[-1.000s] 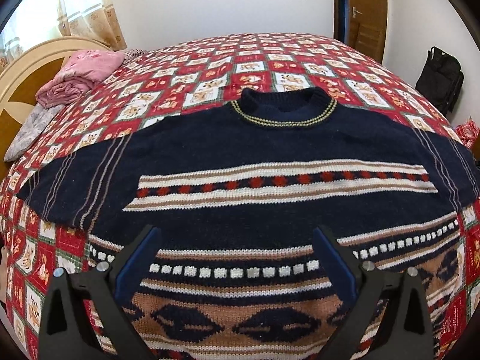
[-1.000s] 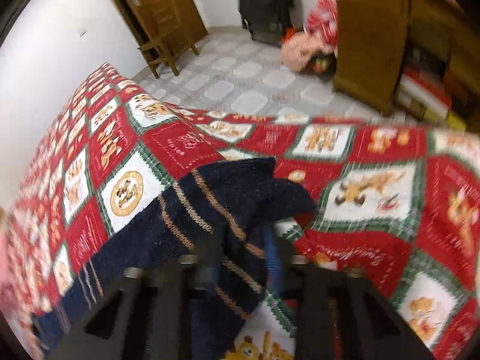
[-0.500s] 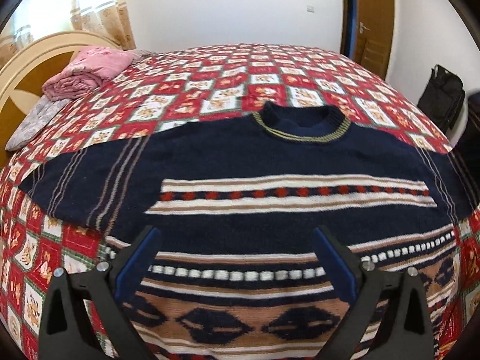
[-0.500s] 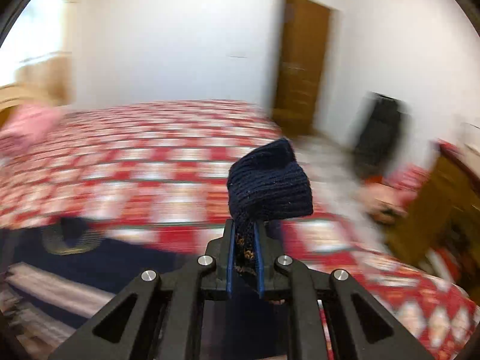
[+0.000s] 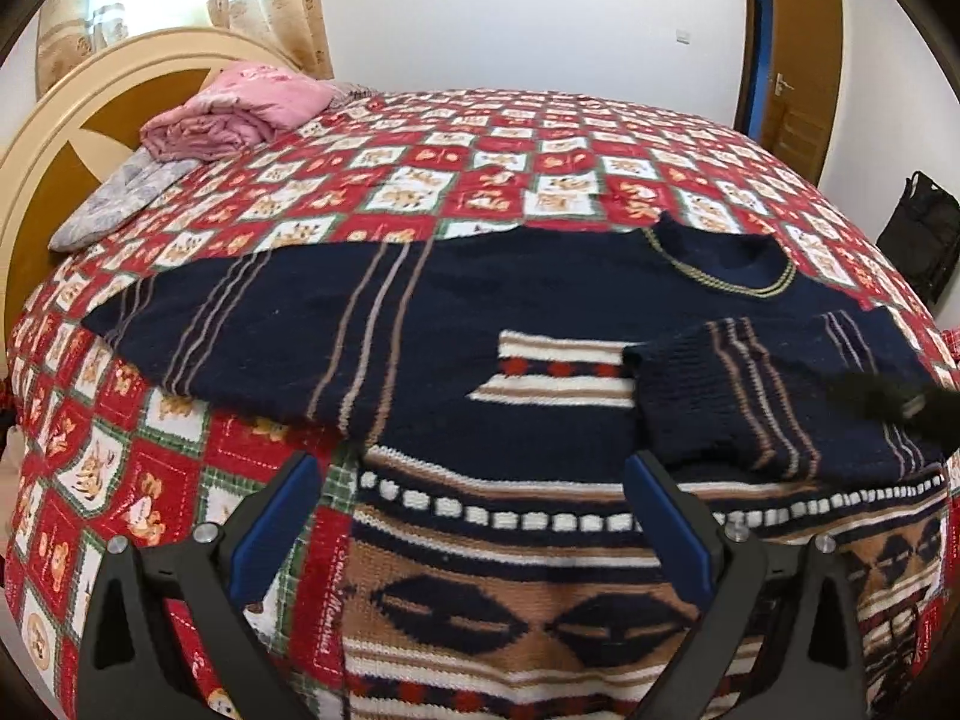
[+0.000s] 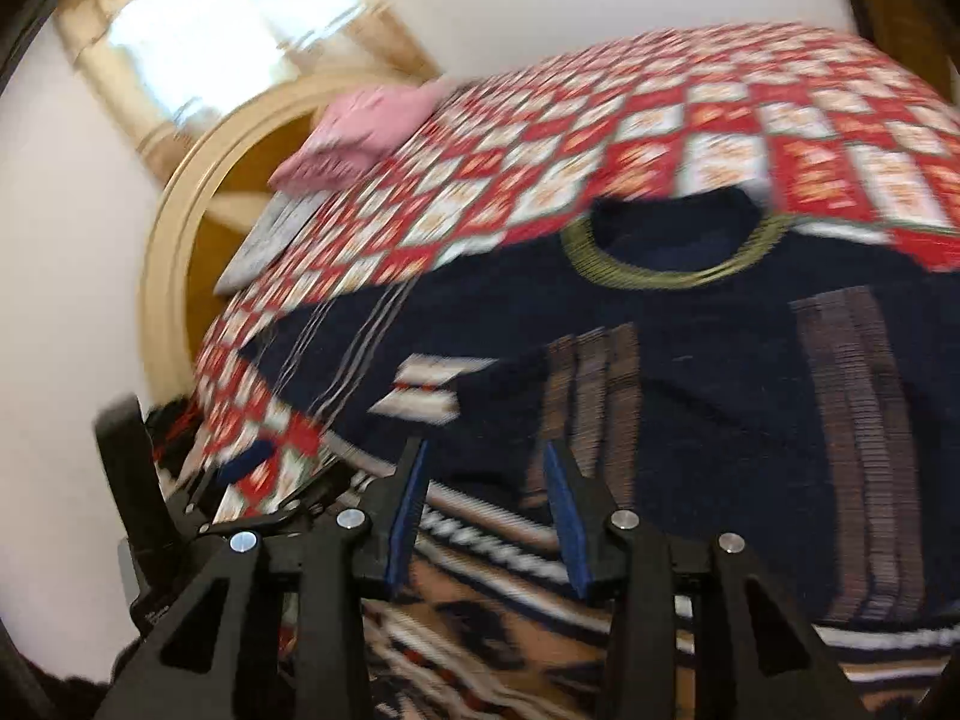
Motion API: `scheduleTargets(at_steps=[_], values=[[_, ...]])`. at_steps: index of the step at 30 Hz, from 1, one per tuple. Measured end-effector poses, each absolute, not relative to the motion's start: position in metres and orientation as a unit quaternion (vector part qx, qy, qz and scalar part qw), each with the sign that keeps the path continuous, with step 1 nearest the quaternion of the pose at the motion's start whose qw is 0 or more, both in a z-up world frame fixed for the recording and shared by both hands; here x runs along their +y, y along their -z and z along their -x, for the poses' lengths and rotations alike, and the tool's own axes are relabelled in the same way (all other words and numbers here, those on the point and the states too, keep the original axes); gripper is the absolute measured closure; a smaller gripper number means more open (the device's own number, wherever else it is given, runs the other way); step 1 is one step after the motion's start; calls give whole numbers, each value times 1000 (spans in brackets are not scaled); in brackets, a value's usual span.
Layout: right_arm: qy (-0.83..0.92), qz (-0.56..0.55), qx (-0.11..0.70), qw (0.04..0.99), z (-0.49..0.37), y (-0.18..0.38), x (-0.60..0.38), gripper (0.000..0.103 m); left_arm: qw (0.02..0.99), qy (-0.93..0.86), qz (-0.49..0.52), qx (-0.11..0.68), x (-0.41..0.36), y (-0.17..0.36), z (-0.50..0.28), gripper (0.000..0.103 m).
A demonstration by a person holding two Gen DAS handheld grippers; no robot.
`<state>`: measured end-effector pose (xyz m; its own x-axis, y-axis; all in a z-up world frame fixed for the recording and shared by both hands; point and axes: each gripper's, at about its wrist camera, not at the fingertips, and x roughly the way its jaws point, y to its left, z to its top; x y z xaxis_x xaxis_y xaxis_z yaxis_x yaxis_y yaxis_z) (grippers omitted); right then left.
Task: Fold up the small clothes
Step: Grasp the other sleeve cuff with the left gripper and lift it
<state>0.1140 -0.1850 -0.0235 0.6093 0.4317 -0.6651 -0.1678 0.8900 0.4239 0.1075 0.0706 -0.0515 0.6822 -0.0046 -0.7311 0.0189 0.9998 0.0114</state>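
The navy patterned sweater (image 5: pixel 456 324) lies front-up across the red checked bedspread (image 5: pixel 420 180), hem toward the cameras and collar (image 5: pixel 720 264) toward the far side. One fold is in: the right sleeve (image 5: pixel 750 384) lies doubled inward across the chest, its ribbed cuff resting on the striped band. The left sleeve (image 5: pixel 198 324) is stretched flat out to the side, unfolded. So by the look of it the job is early on: one sleeve across, the other sleeve and the body folds yet to come.

The left gripper (image 5: pixel 474 516) hangs over the hem near the sweater's left edge, jaws spread wide and holding nothing. The right gripper (image 6: pixel 480 516) hovers over the lower front, just short of the folded sleeve (image 6: pixel 600 396), jaws partly open with only air between them.

Now the views. The left wrist camera is the sharp one: it shows the whole spread of the garment, the outstretched sleeve to its tip, a dark blurred shape at the right edge that is probably the other tool, a pink folded bundle (image 5: pixel 240 108) by the headboard (image 5: pixel 72 120), a door (image 5: pixel 798 54) and a black bag (image 5: pixel 924 240). The right wrist camera is smeared with motion blur, yet it looks straight down the folded sleeve's stripes and into the collar (image 6: pixel 672 240), and catches the left tool's black body (image 6: pixel 132 480) at the bed's edge, plus a bright curtained window (image 6: pixel 228 18).
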Motion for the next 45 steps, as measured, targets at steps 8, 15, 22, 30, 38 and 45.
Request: scheduleTargets(at_steps=[8,15,22,30,38,45], values=[[-19,-182,398,899,-88,46,-254,54,895,102,63,429,36,62,-145,4],[-17,-203,390,898,-61,64,-258,54,882,136,93,441,4,79,-160,32],[35,-242,360,900,-35,53,-290,54,872,177,90,447,-16,81,-163,78],[122,-285,320,895,-6,37,-340,54,888,183,87,412,-7,50,-171,89],[123,-291,318,894,-5,39,-341,54,916,148,75,364,33,25,-198,89],[110,-248,321,907,-17,32,-328,54,913,82,-8,399,27,71,-216,79]])
